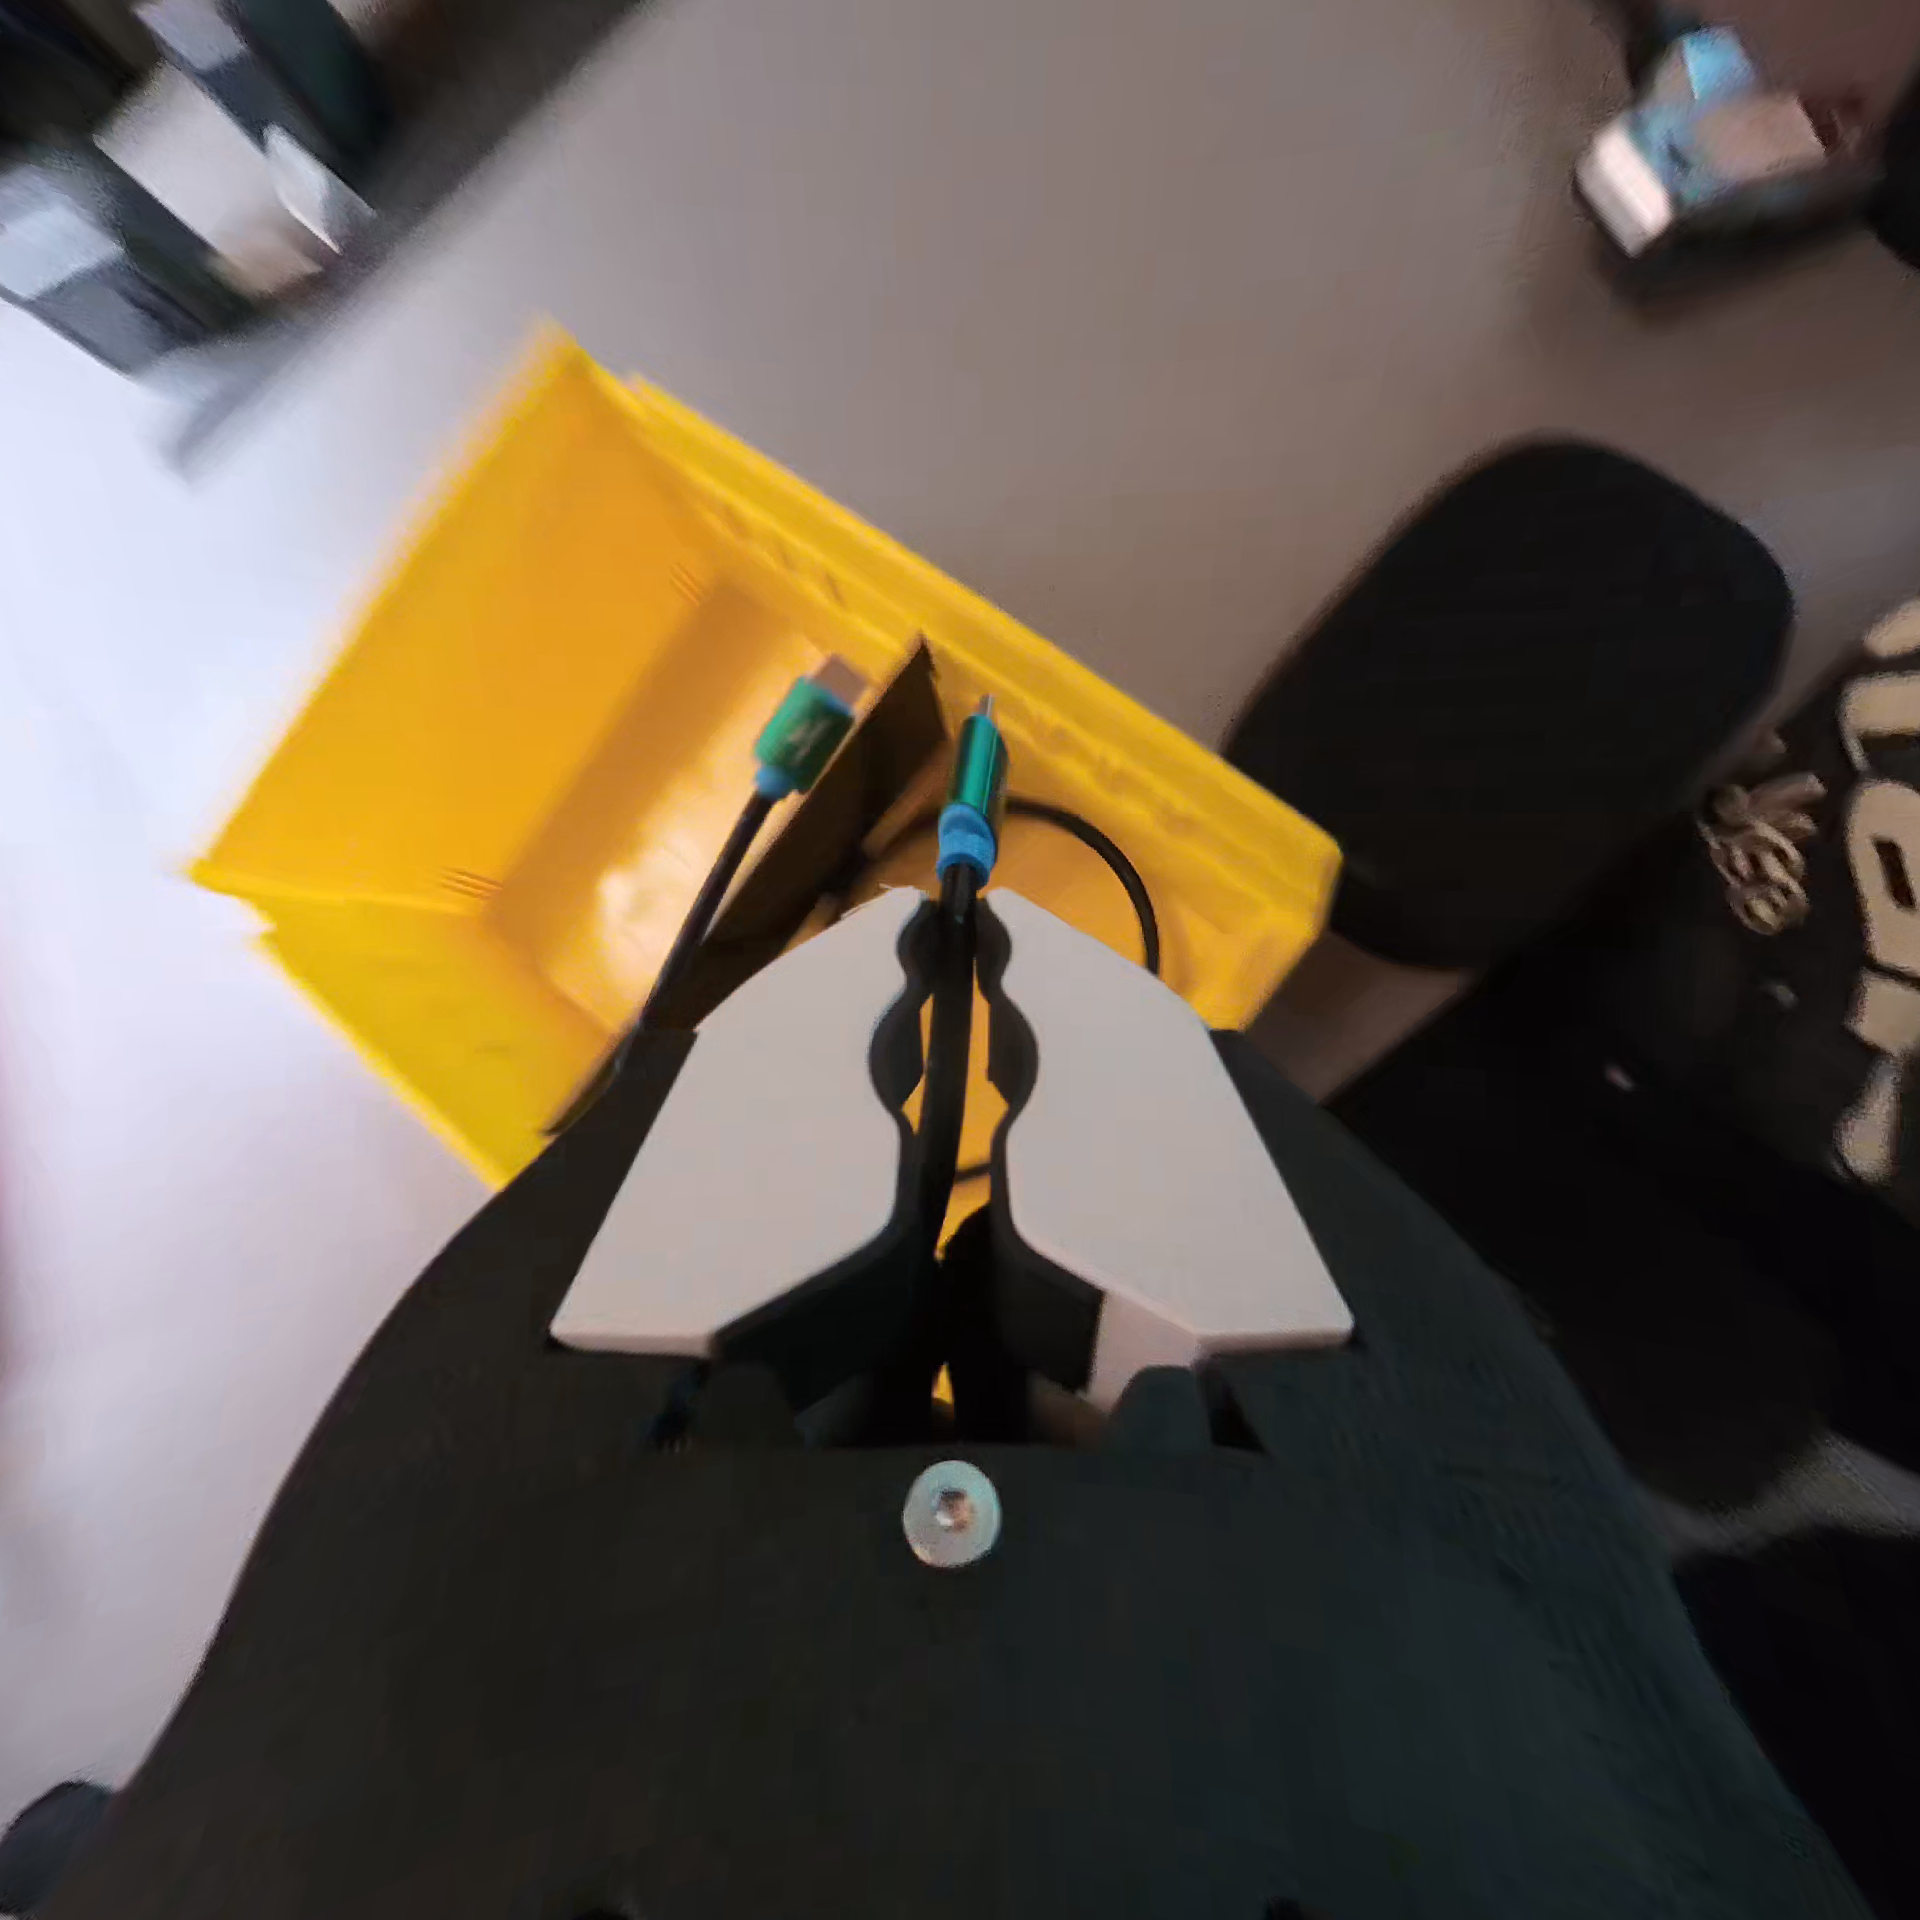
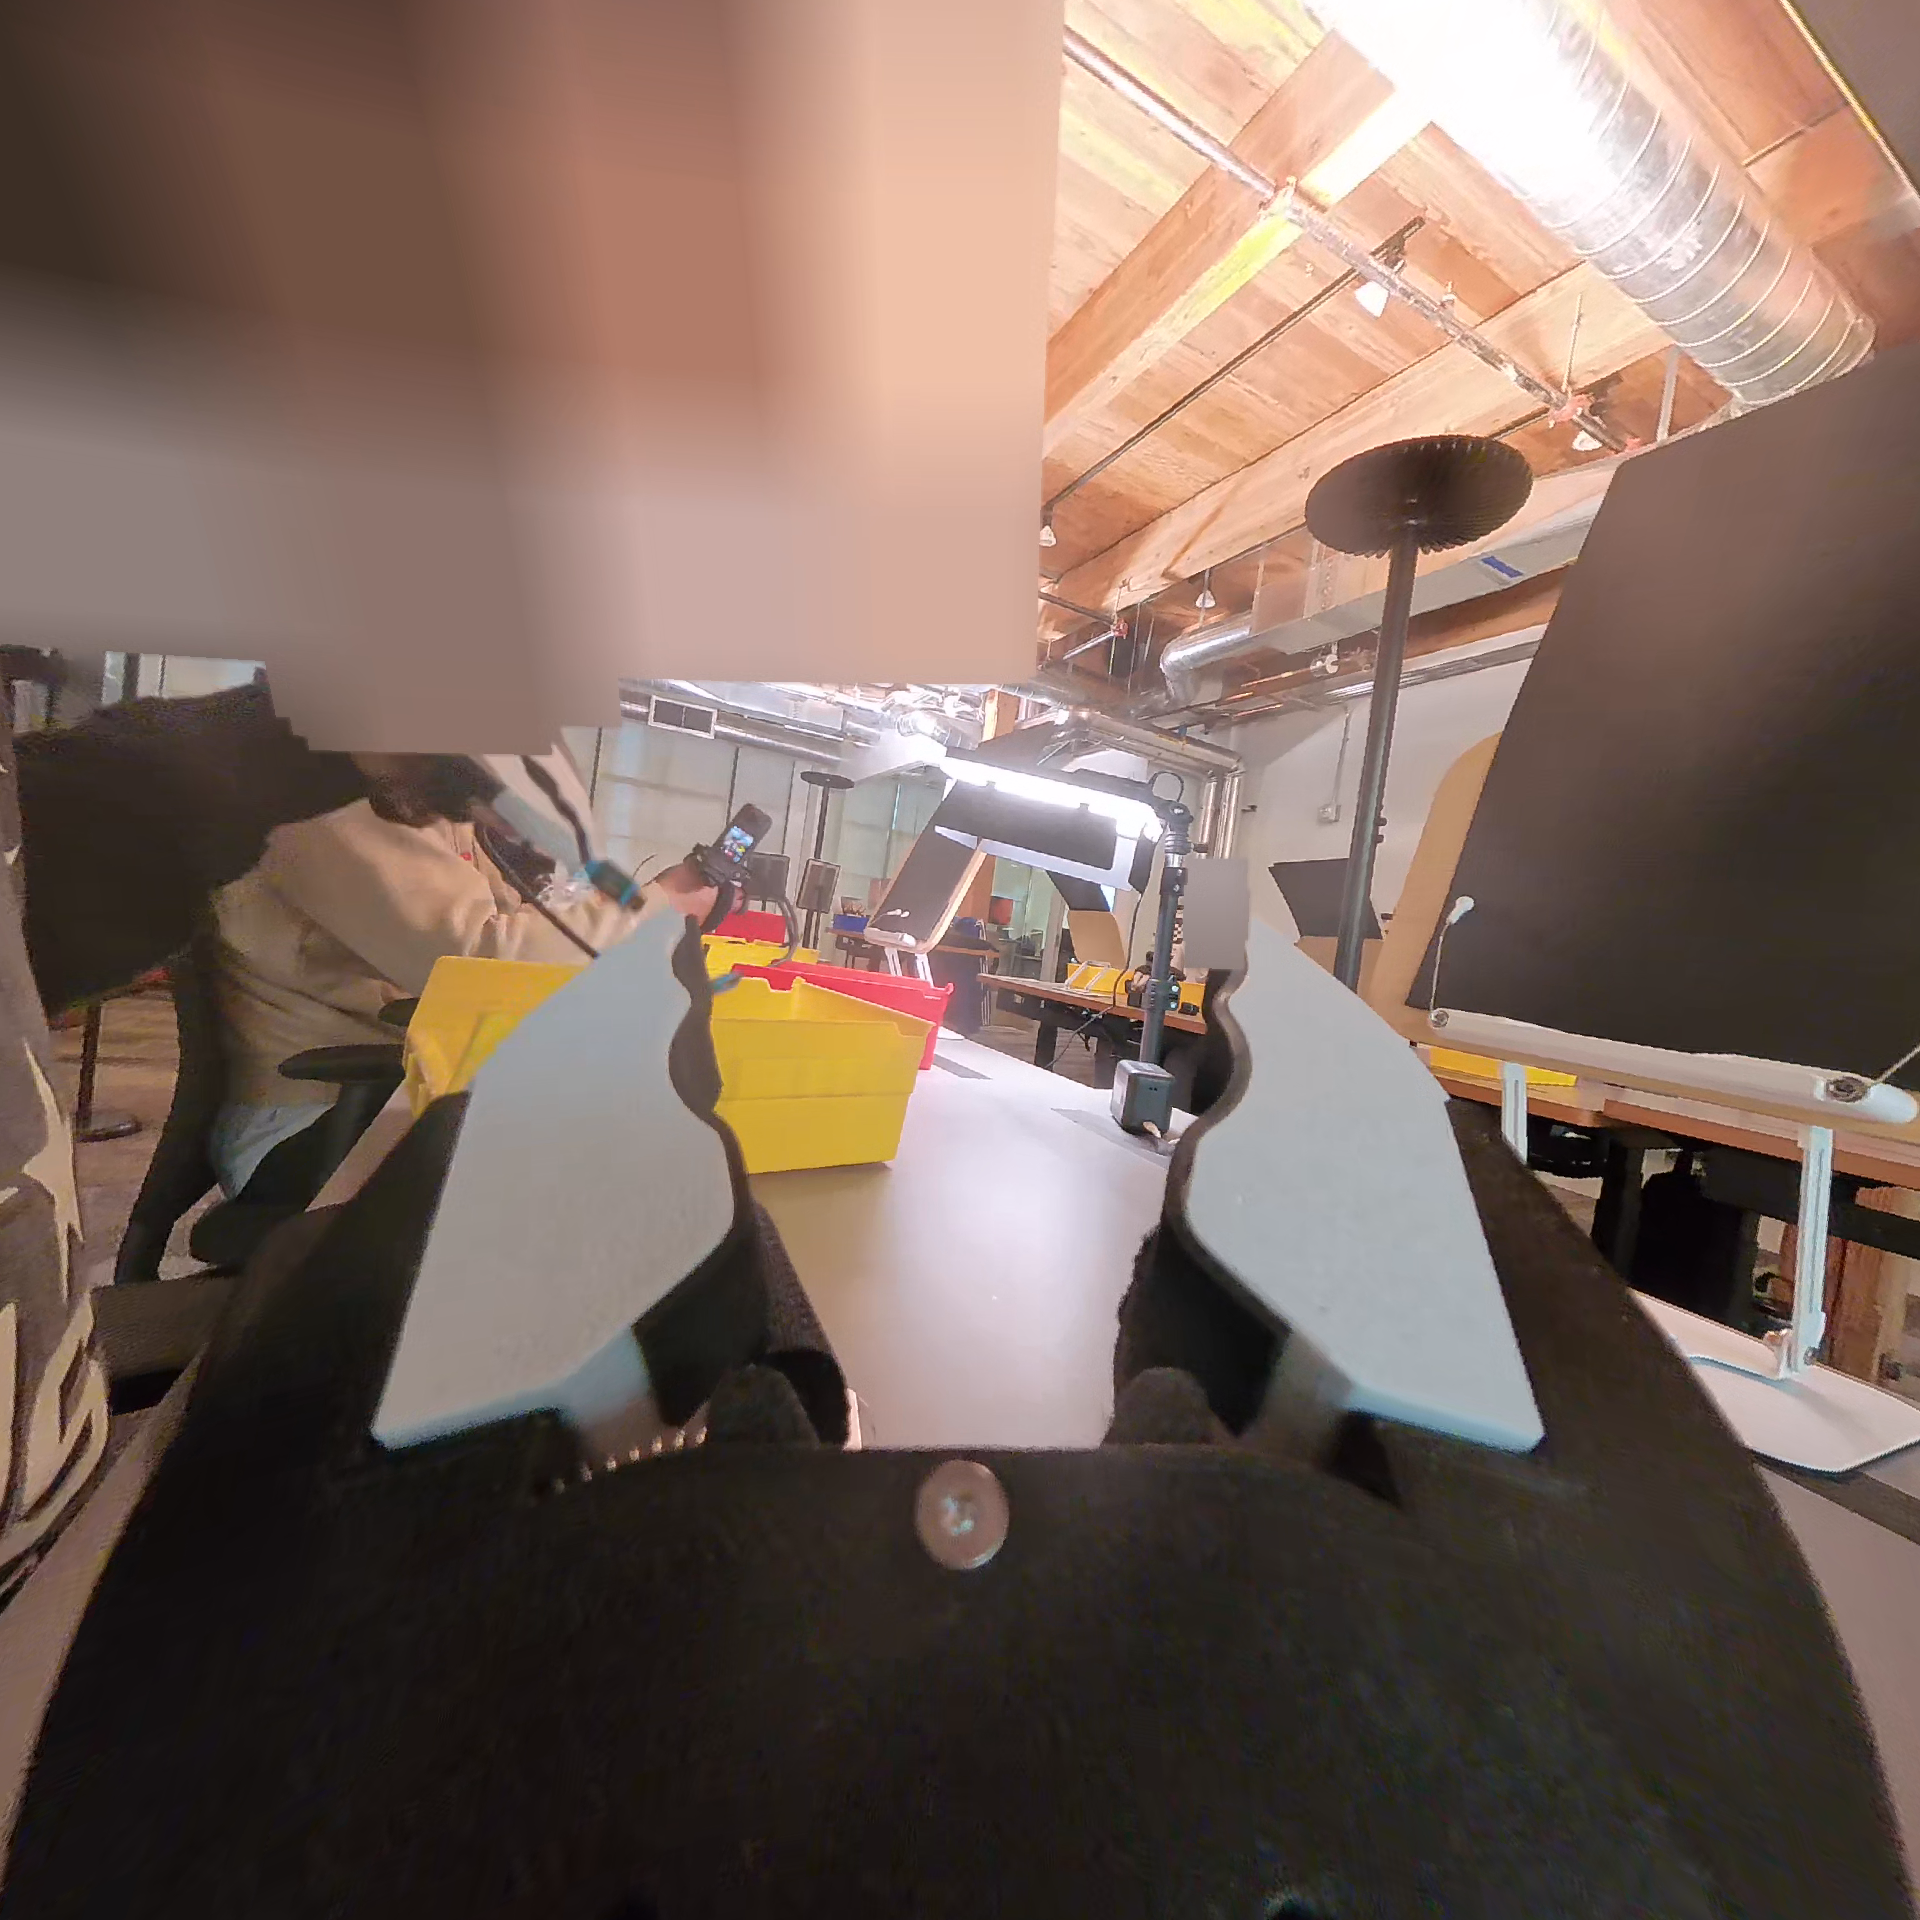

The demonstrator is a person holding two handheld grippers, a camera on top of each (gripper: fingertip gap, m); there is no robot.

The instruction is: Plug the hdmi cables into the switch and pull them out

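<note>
The left gripper [image 1: 951, 899] is clamped on a black cable [image 1: 940, 1049], which runs up the narrow slot between its grey fingers [image 1: 769, 1122] and leaves at the tips. Just past the tips the cable ends in a blue collar and a green metal plug [image 1: 977, 774], which points away from the camera over a yellow bin [image 1: 436, 790]. To the left of that plug a second plug [image 1: 810, 722], also green with a blue collar, hangs on its own black cable [image 1: 696, 935] beside a dark flat panel [image 1: 862, 800] that stands on edge in the bin; whether this panel is the switch cannot be told, as the view is blurred. A loop of black cable lies in the bin's right part. The bin sits on a pale table [image 1: 1039, 312]. Right of the bin is a black chair seat [image 1: 1517, 696], and at the far right a shiny metal object [image 1: 1704, 145], too blurred to identify.

The right gripper [image 2: 961, 951] stands wide apart and holds nothing, its grey fingers [image 2: 582, 1164] raised over a grey table [image 2: 977, 1195]. Beyond its left finger sit stacked yellow bins [image 2: 821, 1070] with a red bin [image 2: 894, 997] behind them. A person in a beige top [image 2: 343, 935] sits at the far left. A black pole with a round disc top [image 2: 1392, 665] rises at the right, next to a large black board [image 2: 1714, 790] on a white stand. Above are wooden ceiling beams and a silver duct [image 2: 1662, 187].
</note>
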